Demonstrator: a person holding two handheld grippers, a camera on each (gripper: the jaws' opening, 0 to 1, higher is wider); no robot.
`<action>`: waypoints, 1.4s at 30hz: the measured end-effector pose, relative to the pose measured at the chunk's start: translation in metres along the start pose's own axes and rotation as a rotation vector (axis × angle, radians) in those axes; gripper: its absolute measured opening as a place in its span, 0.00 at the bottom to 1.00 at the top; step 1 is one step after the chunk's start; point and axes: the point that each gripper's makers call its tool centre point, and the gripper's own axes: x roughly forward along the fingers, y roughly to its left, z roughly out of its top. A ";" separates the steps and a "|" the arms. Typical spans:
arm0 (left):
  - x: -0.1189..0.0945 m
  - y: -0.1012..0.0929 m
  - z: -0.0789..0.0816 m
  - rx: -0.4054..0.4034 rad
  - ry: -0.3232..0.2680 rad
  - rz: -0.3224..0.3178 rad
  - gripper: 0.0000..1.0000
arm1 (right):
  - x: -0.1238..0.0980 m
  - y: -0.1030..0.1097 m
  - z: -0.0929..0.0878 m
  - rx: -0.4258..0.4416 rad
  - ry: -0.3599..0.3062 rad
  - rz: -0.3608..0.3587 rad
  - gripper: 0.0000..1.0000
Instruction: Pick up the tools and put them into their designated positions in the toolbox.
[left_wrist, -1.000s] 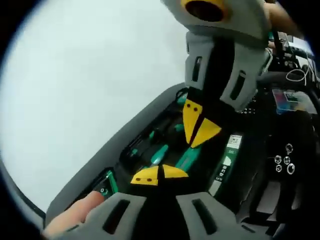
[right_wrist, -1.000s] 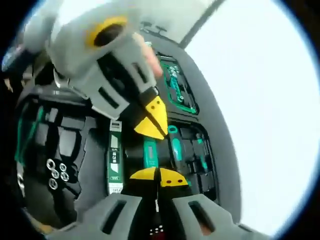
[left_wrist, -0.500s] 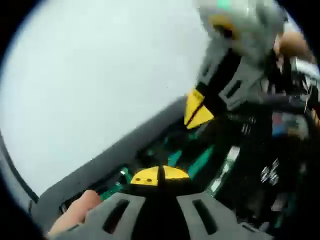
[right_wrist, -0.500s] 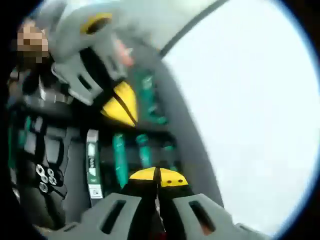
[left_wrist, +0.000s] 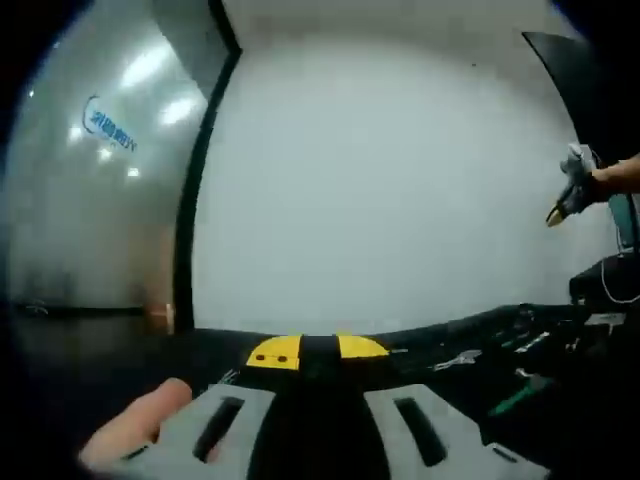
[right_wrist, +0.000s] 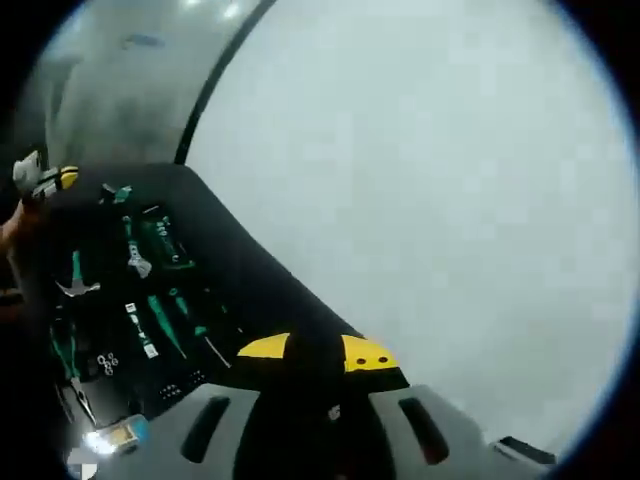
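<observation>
The open black toolbox (right_wrist: 215, 250) lies low on the left in the right gripper view, with several green-handled tools (right_wrist: 160, 318) and a silver wrench (right_wrist: 135, 262) set in its slots. In the left gripper view it shows as a dark strip (left_wrist: 455, 335) with a green handle (left_wrist: 520, 395). My left gripper (left_wrist: 318, 350) is raised off the box, its yellow tips a narrow gap apart with nothing between them. My right gripper (right_wrist: 315, 352) stands the same way. Each gripper also appears small and far off in the other's view, the right gripper (left_wrist: 568, 195) held by a hand and the left gripper (right_wrist: 40, 180) at the left edge.
A plain white wall (left_wrist: 400, 170) stands behind the box. A dark vertical frame and a glass pane (left_wrist: 100, 150) lie to the left. A person's thumb (left_wrist: 140, 425) rests on the left gripper's body. Cables and dark gear (left_wrist: 605, 285) sit at the far right.
Both grippers have pulled up and back from close over the toolbox and moved far apart. Their yellow tips, touching before, now show a small gap.
</observation>
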 end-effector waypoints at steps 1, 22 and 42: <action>0.000 0.000 -0.011 -0.031 0.027 -0.011 0.15 | -0.005 -0.002 0.001 0.022 -0.007 -0.010 0.16; -0.005 0.029 -0.033 -0.292 0.047 -0.018 0.15 | 0.055 0.001 -0.140 0.149 0.310 -0.026 0.16; -0.007 0.021 -0.043 -0.183 0.100 -0.034 0.15 | 0.188 -0.017 -0.227 0.549 0.587 -0.052 0.15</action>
